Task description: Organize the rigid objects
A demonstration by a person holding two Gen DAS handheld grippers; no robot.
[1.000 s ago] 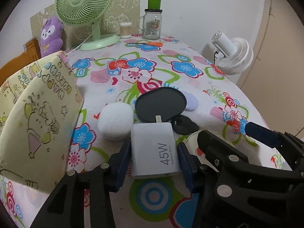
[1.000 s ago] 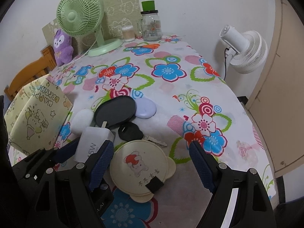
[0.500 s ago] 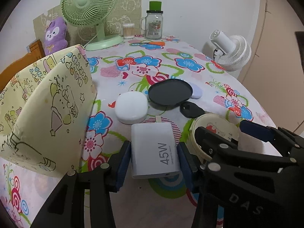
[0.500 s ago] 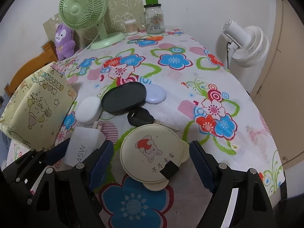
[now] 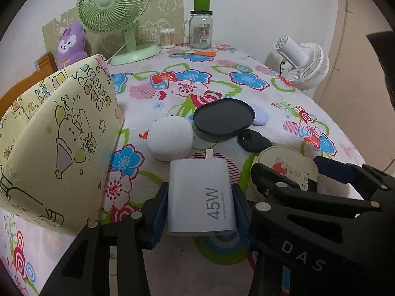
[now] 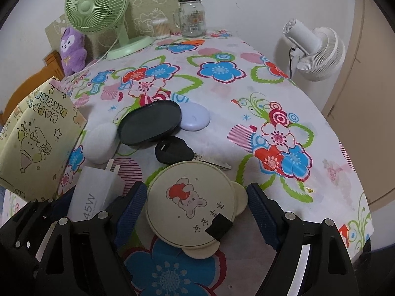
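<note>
Left gripper (image 5: 200, 206) clamped on white 45W charger (image 5: 201, 197), both blue pads pressed to its sides, prongs aimed away from cam. Charger sat low over floral tablecloth (image 6: 246, 93), just beside yellow gift bag (image 5: 56, 143); contact w/ cloth not discernible.

Right gripper (image 6: 195, 206) spread wide, jaws straddling round cream mirror w/ rabbit print (image 6: 191, 203); left pad at or very near rim, right pad just clear of ear-shaped tab, so not clamped.

Left cam only: 45W label read head-on, both pads seen on charger. Mirror mostly hidden there behind right gripper's black frame w/ "DAS" lettering, only upper part showing (image 5: 287, 165). Dark shape at far right edge, unidentifiable.

Right cam only: whole mirror face, small black patch near its lower edge, metal key blade sticking out from black key fob (image 6: 174, 151) toward right. Fob's blade hidden in left cam. Charger seen just at an angle there (image 6: 95, 192), left gripper's pads mostly hidden.

Both cams: white oval case (image 5: 170, 139) beside bag, black oval lid (image 6: 150, 125) overlapping lilac pebble-shaped item (image 6: 195, 120), green desk fan (image 6: 96, 5), purple plush (image 6: 72, 49), glass jar w/ green cap (image 6: 191, 14), cotton-swab tub (image 6: 160, 27) at far end; white fan (image 6: 318, 51) off table to right.
</note>
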